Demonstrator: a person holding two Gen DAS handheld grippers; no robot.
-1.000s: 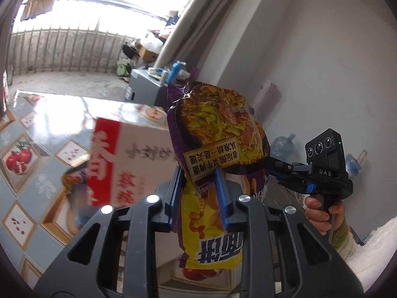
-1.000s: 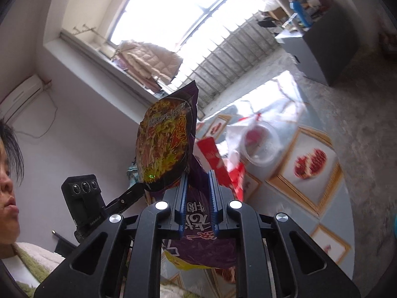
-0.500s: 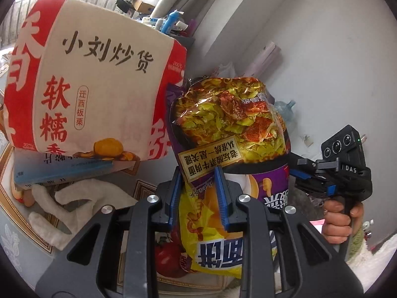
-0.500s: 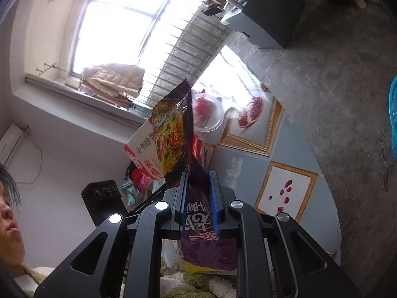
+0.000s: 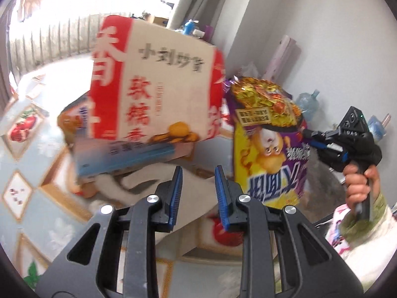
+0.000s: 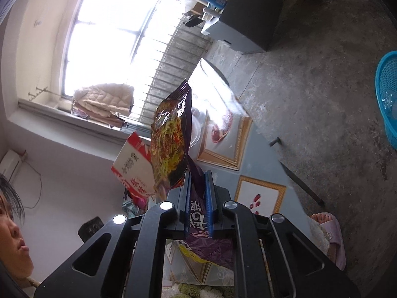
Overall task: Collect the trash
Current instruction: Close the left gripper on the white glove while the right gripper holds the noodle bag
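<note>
Fingers (image 6: 208,193) of our right gripper (image 6: 197,196) closing on the noodle packet (image 6: 173,139), held above the tabletop (image 6: 250,168); our left gripper (image 5: 198,191) parted, empty, near the red bag (image 5: 153,92).

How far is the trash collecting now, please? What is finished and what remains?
Nothing looks binned yet. In hand: the right gripper is closing on the purple noodle packet; the left gripper is open, empty. Left: the red-and-white paper bag and white tissue on the table; the blue basket waits on the floor.
</note>
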